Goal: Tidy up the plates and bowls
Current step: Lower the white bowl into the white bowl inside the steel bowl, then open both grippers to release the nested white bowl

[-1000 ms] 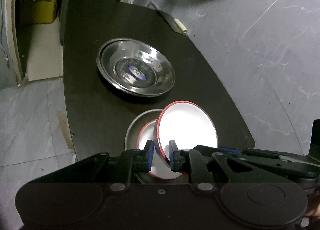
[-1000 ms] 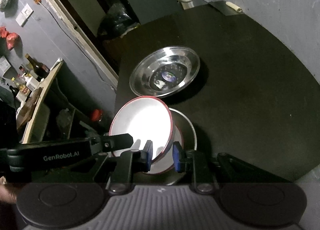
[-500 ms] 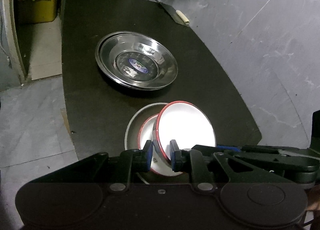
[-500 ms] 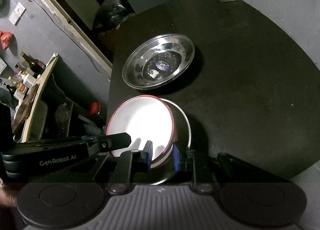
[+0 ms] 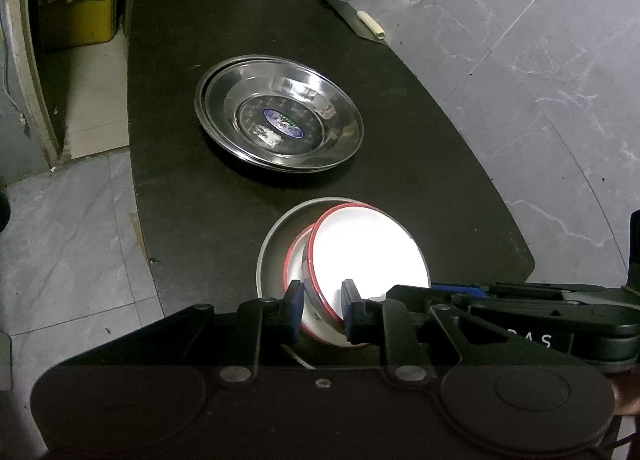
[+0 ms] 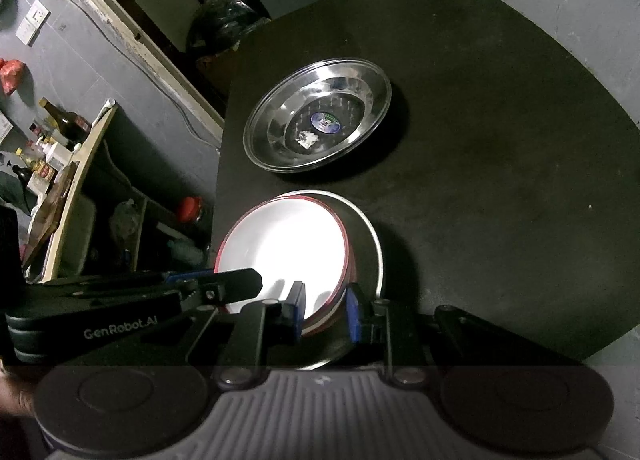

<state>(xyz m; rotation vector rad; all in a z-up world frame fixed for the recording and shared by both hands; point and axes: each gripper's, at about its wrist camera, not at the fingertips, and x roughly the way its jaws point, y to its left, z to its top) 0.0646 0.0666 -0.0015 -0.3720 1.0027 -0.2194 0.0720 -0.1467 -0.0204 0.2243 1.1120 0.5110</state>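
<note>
- Round white bowl (image 5: 368, 252), red-rimmed, glossy, nested in steel dish (image 5: 276, 248).
- Left tongs (image 5: 320, 310): just opening, pads off rim.
- Right tongs (image 6: 323, 312): clamped on bowl rim.
- Shiny steel plate (image 5: 280, 111) at 12 o'clock on matte black table (image 5: 440, 163).

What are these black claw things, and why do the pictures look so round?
A person holds a two-finger grabber in each hand. Each has a wide-angle camera that bends the picture. One view looks along the left gripper, the other along the right gripper. On the black table are stacked steel plates and a grey bowl with red-rimmed white bowls inside. The top white bowl leans, its rim between both grabbers' fingers. The right one pinches it; the left one's jaws have just been opening.
</note>
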